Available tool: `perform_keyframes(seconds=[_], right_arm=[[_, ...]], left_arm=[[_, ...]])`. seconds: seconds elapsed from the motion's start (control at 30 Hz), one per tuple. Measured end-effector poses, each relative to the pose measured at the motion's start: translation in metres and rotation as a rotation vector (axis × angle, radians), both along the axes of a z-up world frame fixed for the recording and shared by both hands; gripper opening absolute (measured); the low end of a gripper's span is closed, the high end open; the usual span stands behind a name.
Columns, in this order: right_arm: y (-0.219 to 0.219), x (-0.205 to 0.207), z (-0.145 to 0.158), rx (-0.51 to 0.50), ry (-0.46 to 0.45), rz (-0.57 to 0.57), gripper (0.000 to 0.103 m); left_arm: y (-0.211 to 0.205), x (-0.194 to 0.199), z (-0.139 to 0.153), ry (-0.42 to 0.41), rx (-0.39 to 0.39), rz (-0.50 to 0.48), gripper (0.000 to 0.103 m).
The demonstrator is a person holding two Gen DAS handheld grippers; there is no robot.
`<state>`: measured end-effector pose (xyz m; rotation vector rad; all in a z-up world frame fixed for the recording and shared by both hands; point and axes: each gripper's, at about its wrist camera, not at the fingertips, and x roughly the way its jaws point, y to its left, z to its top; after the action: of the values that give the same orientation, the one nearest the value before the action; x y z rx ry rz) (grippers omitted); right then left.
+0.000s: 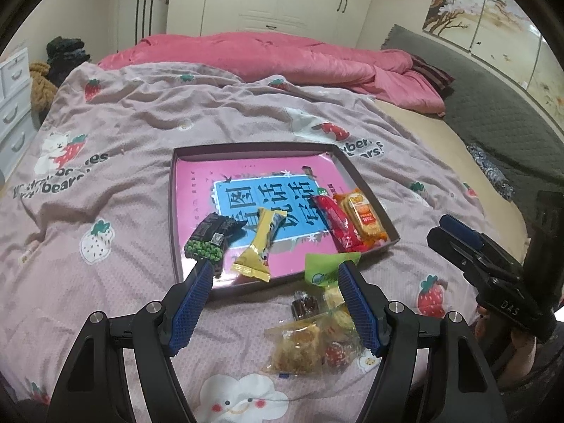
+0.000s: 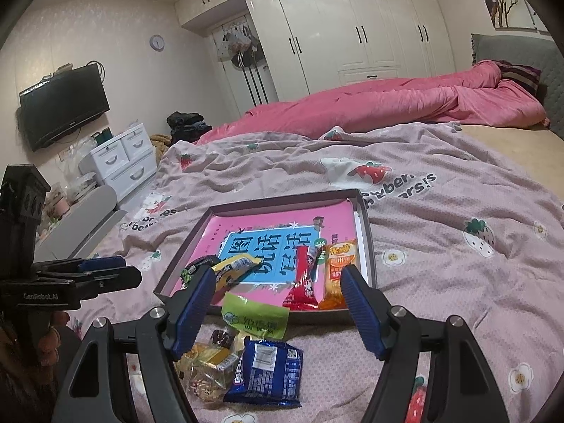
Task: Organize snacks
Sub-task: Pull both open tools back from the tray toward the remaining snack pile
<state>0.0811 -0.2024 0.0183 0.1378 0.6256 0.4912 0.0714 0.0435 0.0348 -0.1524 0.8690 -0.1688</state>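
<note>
Above snack pile (image 2: 243, 356), both jaws wide, empty

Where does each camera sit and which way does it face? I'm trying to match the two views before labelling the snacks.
Left wrist: on the left gripper, tilted down over the bed at the tray and loose snack pile; its own open blue fingers show, plus the right gripper at right.
Right wrist: on the right gripper, aimed lower across the bed at the tray; its own open fingers show, the left gripper at left.
Shared: tray, red packet, green packet, pink quilt.
</note>
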Motion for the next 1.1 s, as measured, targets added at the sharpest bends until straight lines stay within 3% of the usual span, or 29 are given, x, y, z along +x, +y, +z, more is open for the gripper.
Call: perform_keyframes(seconds=[1.1], right_arm=[[0.006,-0.024,-0.008,-0.038,0.048,0.027,0.073]], left_arm=[[-0.011,-0.024,-0.035,0.139,0.062,-0.026,0.075]])
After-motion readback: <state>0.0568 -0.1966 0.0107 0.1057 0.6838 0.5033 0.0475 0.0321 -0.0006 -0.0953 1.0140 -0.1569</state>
